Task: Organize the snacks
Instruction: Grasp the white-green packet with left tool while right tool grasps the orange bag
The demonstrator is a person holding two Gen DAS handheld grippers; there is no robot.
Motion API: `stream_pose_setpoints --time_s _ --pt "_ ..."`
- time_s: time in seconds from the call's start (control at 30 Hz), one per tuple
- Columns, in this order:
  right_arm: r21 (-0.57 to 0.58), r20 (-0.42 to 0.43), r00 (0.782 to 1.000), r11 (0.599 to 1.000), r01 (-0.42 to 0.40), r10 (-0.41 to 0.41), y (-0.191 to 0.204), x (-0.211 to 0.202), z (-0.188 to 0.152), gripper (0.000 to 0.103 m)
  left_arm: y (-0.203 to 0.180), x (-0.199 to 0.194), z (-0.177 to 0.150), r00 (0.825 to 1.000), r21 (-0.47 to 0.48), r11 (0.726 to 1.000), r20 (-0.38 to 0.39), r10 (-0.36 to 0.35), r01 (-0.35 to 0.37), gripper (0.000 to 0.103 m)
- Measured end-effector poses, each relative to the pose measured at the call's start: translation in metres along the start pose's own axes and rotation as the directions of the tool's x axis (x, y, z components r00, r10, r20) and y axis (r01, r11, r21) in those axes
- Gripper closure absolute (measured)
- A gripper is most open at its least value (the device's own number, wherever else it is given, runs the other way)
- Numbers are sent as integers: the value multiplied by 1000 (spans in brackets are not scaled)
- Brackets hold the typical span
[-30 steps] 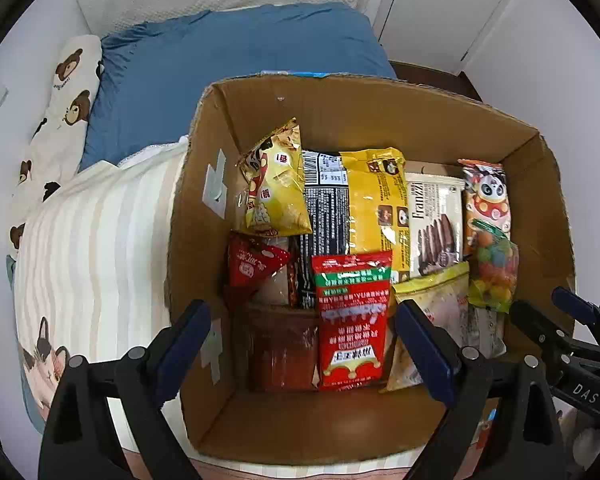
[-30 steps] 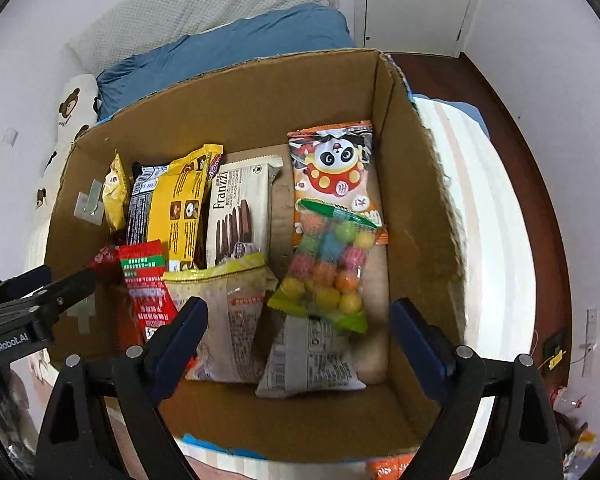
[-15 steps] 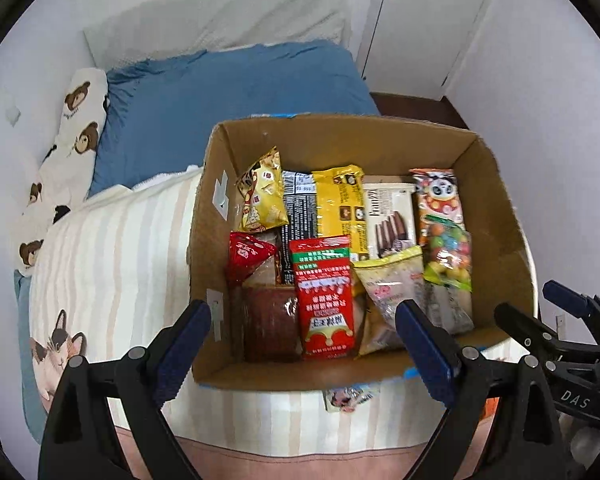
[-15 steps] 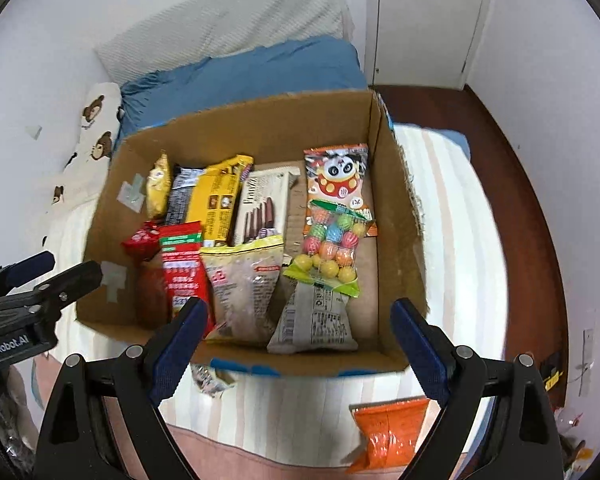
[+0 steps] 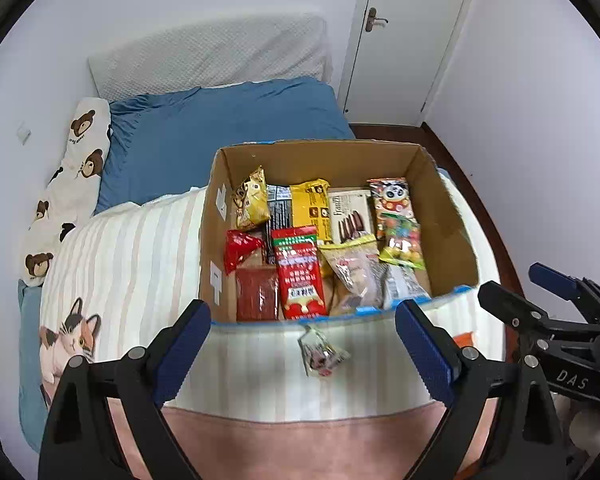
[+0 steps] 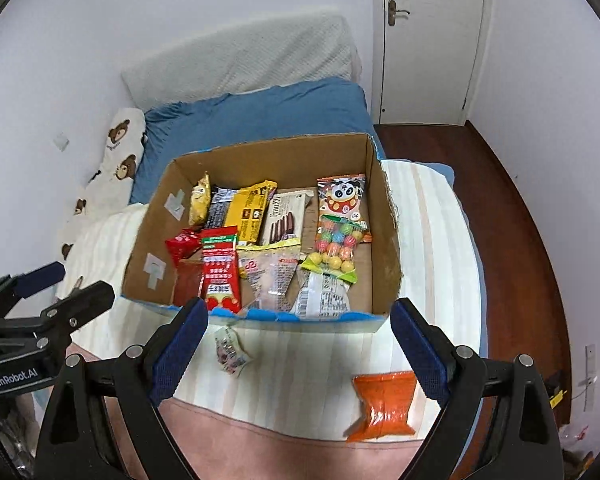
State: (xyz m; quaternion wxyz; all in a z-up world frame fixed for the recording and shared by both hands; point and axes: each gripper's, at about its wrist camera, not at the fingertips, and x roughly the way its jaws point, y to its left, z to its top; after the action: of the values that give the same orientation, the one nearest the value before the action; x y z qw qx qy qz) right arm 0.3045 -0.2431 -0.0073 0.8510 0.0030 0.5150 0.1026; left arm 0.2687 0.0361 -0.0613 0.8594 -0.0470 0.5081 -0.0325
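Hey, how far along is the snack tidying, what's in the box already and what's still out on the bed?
Mostly done: about ten packets lie in the cardboard box. Nothing is in hand; the left gripper and right gripper are both open and empty. Still out on the striped blanket: the orange packet and the small clear wrapper, both in front of the box.

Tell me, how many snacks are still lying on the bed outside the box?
2. A small pale packet lies just in front of the cardboard box, and an orange packet lies nearer, toward the right. More could be hidden behind the tongs.
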Motion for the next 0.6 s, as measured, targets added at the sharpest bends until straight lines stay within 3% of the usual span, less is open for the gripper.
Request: stream_pose_setpoints --time_s 0.17,0.33,0.47,0.6 --pt "40 -20 1000 999 -18 19 -13 -6 -22 8 -2 -5 -23 1000 -10 1000 11 7 -7 8" --pt "125 -118 993 992 20 -5 -51 26 -51 8 -2 37 -55 994 -37 999 -107 6 -10 8" --pt "191 -229 973 979 76 -30 -88 70 -80 8 -2 84 -74 977 -71 997 -214 -14 -2 8" --pt "240 -308 951 965 109 -31 -113 109 -105 8 -1 134 -81 947 -140 990 -312 -75 32 8"
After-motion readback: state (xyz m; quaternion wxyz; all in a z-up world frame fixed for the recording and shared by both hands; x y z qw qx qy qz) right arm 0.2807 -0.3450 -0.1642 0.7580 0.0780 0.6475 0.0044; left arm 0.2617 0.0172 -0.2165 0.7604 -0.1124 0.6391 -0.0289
